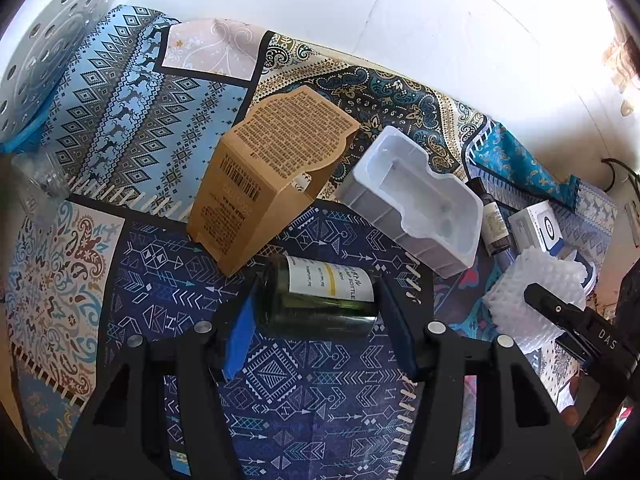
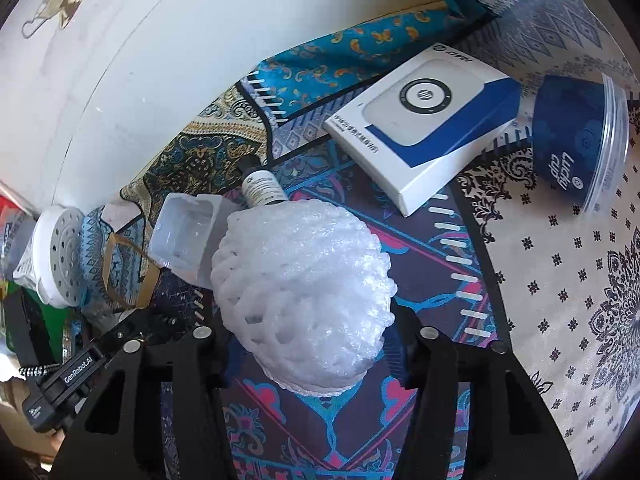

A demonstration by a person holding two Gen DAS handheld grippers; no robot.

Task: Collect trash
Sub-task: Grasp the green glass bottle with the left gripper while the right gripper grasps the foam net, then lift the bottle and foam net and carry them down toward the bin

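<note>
- Two sets of tongs were in my feeds, each closed on a piece of trash over the patchwork-covered worktop [image 1: 160, 300].
- My left tongs [image 1: 316, 304] gripped a dark green glass bottle [image 1: 316, 300] lying on its side, white label up, one finger pressed against each end of it.
- Just beyond that bottle, a brown cardboard box [image 1: 272, 176] lay tipped on the cloth with its flap open, its near corner almost touching the bottle.
- To the right of the box sat a white moulded plastic tray [image 1: 416, 208], hollow side up.
- On the tray's far right side lay a small dark bottle [image 1: 494, 216] with a pale label, and past it a white-and-blue box [image 1: 540, 228].
- My right tongs [image 2: 308, 344] were clamped around a white foam net sleeve [image 2: 304, 288], bunched into a ball that bulged out above the fingers.
- From the left wrist I saw the same foam at the right edge, with a black finger of the right tongs across it.
- From the right wrist, the white-and-blue box lay far right of the foam, and a blue cup [image 2: 576, 136] with a clear lid lay on its side further right.
- A white perforated disc [image 1: 60, 48] stood at the far left.
- A clear plastic container [image 1: 40, 176] sat near the disc, blurred at the frame edge.
</note>
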